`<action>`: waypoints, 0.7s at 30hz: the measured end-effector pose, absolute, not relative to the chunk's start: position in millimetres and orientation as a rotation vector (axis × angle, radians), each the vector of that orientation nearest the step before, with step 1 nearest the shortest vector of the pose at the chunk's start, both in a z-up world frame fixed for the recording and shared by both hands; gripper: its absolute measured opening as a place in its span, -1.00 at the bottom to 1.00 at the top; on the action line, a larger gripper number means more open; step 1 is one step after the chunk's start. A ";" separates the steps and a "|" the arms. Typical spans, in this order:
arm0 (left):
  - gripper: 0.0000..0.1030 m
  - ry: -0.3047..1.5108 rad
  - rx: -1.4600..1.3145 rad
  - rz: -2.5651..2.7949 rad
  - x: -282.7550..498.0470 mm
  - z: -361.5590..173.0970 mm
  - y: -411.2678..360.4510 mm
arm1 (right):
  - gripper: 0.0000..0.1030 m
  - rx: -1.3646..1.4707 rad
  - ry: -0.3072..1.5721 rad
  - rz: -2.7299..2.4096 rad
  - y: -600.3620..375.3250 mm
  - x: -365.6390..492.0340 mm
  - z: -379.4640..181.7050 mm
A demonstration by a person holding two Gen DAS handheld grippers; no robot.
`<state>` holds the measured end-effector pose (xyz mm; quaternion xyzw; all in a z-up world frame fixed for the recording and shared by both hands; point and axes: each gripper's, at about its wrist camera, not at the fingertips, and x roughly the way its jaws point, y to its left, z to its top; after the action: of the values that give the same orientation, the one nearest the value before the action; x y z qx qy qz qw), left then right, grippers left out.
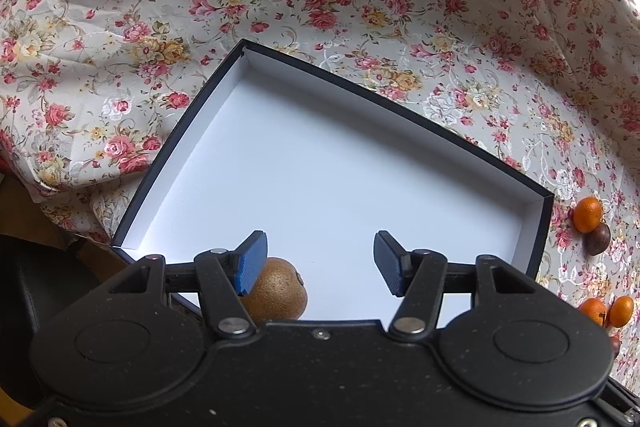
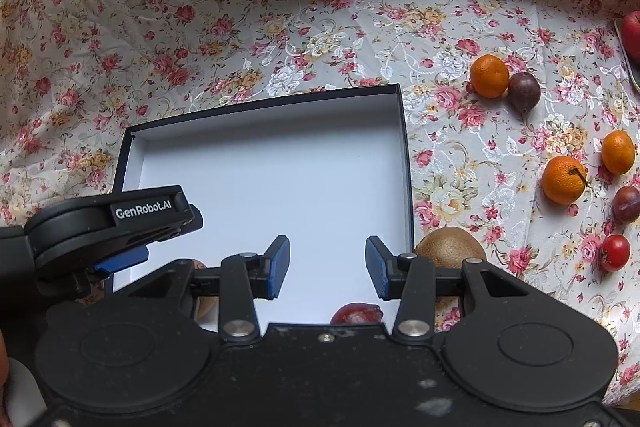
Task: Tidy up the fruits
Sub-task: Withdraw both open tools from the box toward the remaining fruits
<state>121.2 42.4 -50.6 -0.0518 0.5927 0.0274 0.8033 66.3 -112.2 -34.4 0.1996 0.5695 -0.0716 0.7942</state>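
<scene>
Over on the left, the left gripper (image 1: 320,263) hangs above the near end of a shallow box (image 1: 188,123) — dark outside, white inside — with its blue pads spread wide and nothing between them. A brown kiwi (image 1: 280,291) lies on the white floor of the box, just under the left pad and partly hidden by it. From the other camera that same gripper (image 2: 116,223) shows side-on at the box's near-left corner, its label reading GenRobot.AI.

The box sits on a flowered tablecloth (image 2: 280,27) that rises in folds behind it. Most of its floor is bare.

Next along, the right gripper (image 2: 327,267) hovers over the near right part of the box (image 2: 404,155), fingers likewise apart and holding nothing. Just below them, at the edge of the gripper body, a dark red fruit (image 2: 356,313) peeks out on the box floor; what kind I cannot tell. A second kiwi (image 2: 448,247) rests on the cloth just outside the box's right wall.

Further right the loose fruit is scattered on the cloth: an orange (image 2: 489,75) touching a purple fruit (image 2: 524,91), then a stemmed orange (image 2: 564,179) near a smaller one (image 2: 618,151), a dark plum (image 2: 627,203), and a small red tomato (image 2: 615,252) — and something red (image 2: 631,35) at the far right edge.
</scene>
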 end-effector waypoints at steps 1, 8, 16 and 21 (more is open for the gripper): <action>0.20 1.269 -0.110 0.056 120.8 -50.3 39.9 | -0.11 0.433 1.224 -0.158 -114.6 65.7 -33.7; 0.20 1.265 -0.093 0.028 118.5 -48.6 19.7 | -0.11 0.461 1.222 -0.192 -134.3 59.8 -29.9; 0.20 1.262 -0.074 -0.011 116.4 -44.5 -8.7 | -0.11 0.502 1.230 -0.236 -160.8 50.5 -28.5; 0.20 1.258 -0.052 -0.045 112.2 -43.7 -30.5 | -0.11 0.507 1.229 -0.267 -176.4 40.9 -25.8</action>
<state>112.2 -30.5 -43.7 -0.0243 0.5881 -0.0209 0.8082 40.9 -176.4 -25.8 0.2344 0.5683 -0.1237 0.7790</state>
